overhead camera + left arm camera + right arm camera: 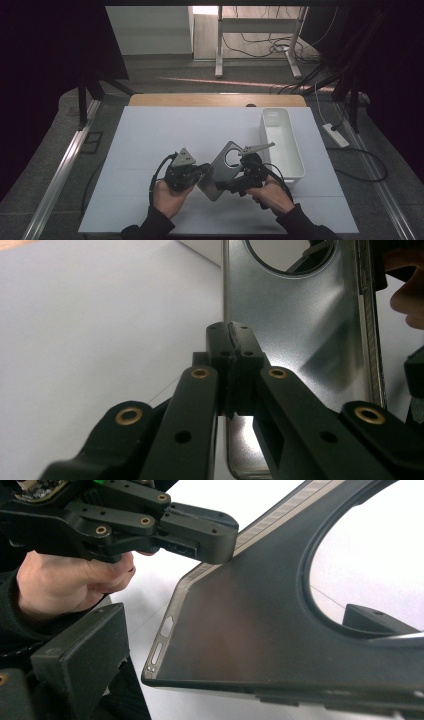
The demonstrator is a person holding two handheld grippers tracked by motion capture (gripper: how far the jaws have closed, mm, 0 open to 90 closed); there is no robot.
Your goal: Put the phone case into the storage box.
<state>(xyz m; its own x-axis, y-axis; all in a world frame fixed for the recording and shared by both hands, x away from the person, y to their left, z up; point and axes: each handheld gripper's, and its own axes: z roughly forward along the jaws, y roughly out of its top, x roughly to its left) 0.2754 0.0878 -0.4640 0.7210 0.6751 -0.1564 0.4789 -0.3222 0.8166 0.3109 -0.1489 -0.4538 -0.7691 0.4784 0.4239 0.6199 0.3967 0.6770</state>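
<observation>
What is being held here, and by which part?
The metal plate with a round hole: left claw shut on its edge, right claw gripping the opposite side.

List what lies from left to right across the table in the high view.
Left gripper in the person's left hand → flat grey metal plate with a round hole → right gripper in the right hand → long white rectangular plastic bin.
</observation>
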